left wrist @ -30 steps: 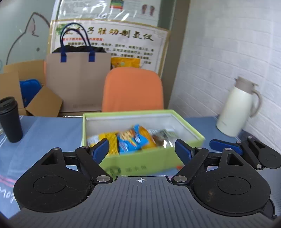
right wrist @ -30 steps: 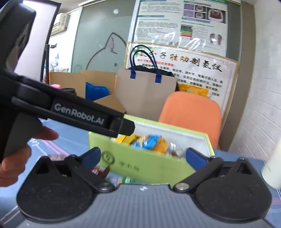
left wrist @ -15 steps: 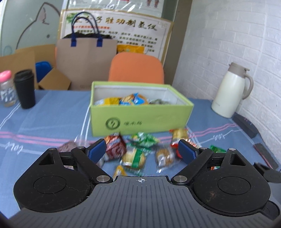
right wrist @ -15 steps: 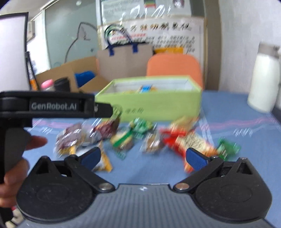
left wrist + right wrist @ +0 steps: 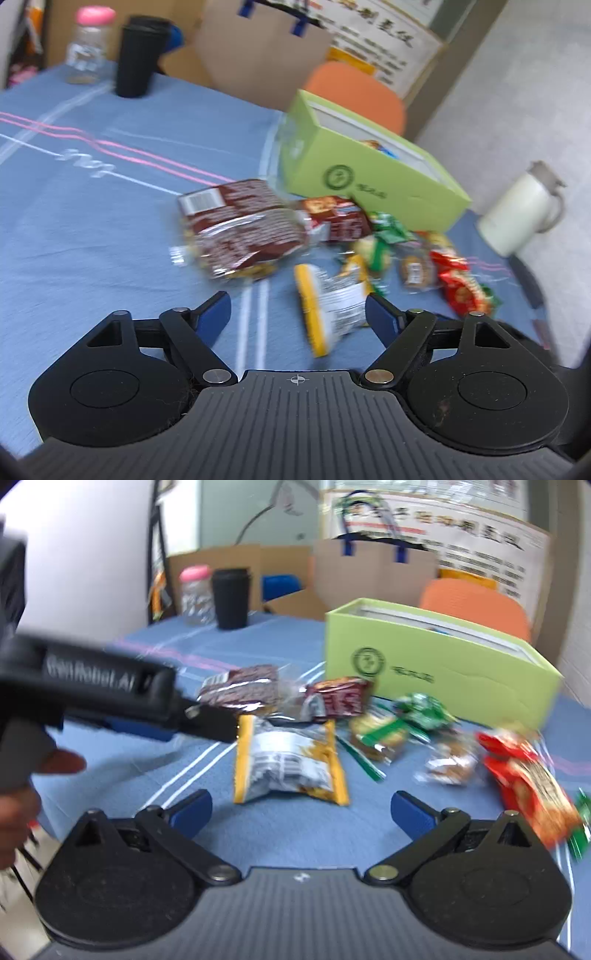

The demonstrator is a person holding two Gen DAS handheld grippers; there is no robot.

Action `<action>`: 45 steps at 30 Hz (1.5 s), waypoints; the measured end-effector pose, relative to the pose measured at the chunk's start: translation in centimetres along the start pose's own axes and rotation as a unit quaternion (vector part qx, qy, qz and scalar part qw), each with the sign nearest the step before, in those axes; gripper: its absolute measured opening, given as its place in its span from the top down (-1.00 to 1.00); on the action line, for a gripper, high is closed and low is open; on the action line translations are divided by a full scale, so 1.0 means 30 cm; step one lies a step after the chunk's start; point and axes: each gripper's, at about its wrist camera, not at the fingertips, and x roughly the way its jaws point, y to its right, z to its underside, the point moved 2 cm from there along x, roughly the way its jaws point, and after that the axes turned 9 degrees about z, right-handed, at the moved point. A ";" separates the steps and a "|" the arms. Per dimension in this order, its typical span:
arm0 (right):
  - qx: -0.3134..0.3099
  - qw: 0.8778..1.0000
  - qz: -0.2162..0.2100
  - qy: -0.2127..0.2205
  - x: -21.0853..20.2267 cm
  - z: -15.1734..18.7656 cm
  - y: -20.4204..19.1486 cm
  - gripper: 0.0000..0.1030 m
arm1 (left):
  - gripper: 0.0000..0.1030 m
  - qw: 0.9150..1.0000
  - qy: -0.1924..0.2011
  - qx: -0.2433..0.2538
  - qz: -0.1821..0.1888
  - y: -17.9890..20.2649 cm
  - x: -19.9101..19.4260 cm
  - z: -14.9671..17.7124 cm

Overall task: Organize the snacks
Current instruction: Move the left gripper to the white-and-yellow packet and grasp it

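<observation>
Snack packets lie loose on the blue striped tablecloth [image 5: 110, 229] in front of the open lime-green cardboard box [image 5: 443, 672]; the yellow-edged silver packet [image 5: 288, 764] lies nearest, long axis running 12 to 6 o'clock in the right wrist view. The left gripper [image 5: 298, 314] is spread wide and empty with that packet between its blue tips; the right gripper [image 5: 301, 812] is likewise wide and empty.

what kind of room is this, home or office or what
Probably an office or clinic back room rather than a home: printed posters on the wall, cardboard boxes stacked behind the blue-clothed table, and an orange chair.

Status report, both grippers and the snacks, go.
Left gripper open, empty. Right gripper open, empty. Snacks loose on table before green box; yellow packet nearest. Nothing blocking.
</observation>
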 end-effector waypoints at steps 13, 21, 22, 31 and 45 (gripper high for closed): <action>-0.001 0.999 0.026 -0.027 -0.063 0.107 0.122 -0.99 | -0.13 0.990 -0.082 0.017 0.110 0.137 0.167 0.028; 0.032 0.999 0.017 -0.012 -0.119 0.113 0.184 -0.99 | -0.28 0.995 -0.072 0.040 0.060 0.193 0.117 0.049; 0.042 0.999 0.006 -0.007 -0.111 0.101 0.181 -0.99 | -0.28 0.996 -0.065 0.029 0.055 0.177 0.115 0.023; 0.059 0.998 -0.028 -0.014 -0.058 0.073 0.099 -0.99 | -0.16 0.992 -0.089 0.042 0.073 0.165 0.231 -0.105; 0.066 0.998 -0.022 -0.003 -0.083 0.080 0.136 -0.99 | -0.22 0.992 -0.097 0.031 0.069 0.160 0.222 -0.049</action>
